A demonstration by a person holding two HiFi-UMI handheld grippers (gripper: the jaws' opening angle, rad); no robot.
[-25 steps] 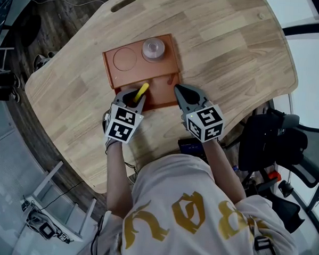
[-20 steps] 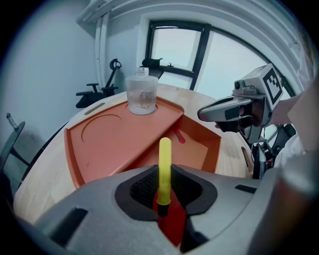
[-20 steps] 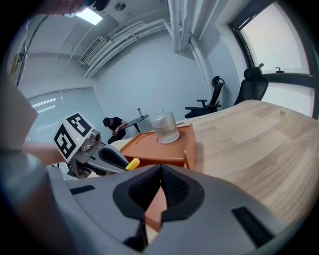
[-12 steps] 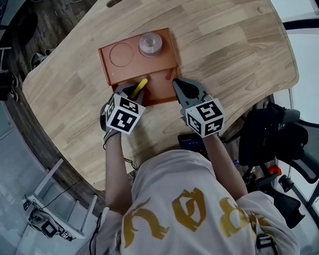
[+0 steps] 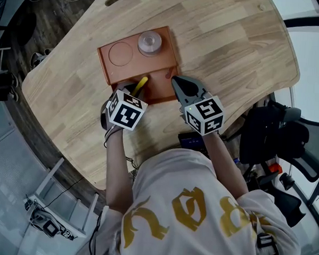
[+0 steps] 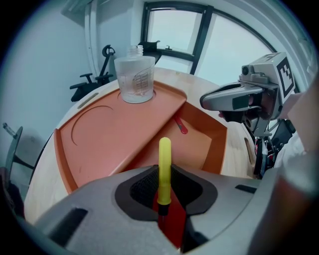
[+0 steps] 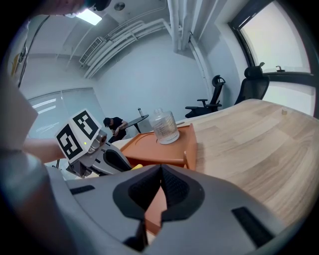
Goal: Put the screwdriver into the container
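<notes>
Left gripper pinched the screwdriver over the tray well, right gripper pressed together, empty; I judged best: hold it vertical, centre over the jar mouth, then release

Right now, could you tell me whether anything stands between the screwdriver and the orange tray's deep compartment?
Nothing visible does. The left claw holds the screwdriver over the open compartment; a small red item lies at its far end, and the right claw hovers off to the side.
</notes>
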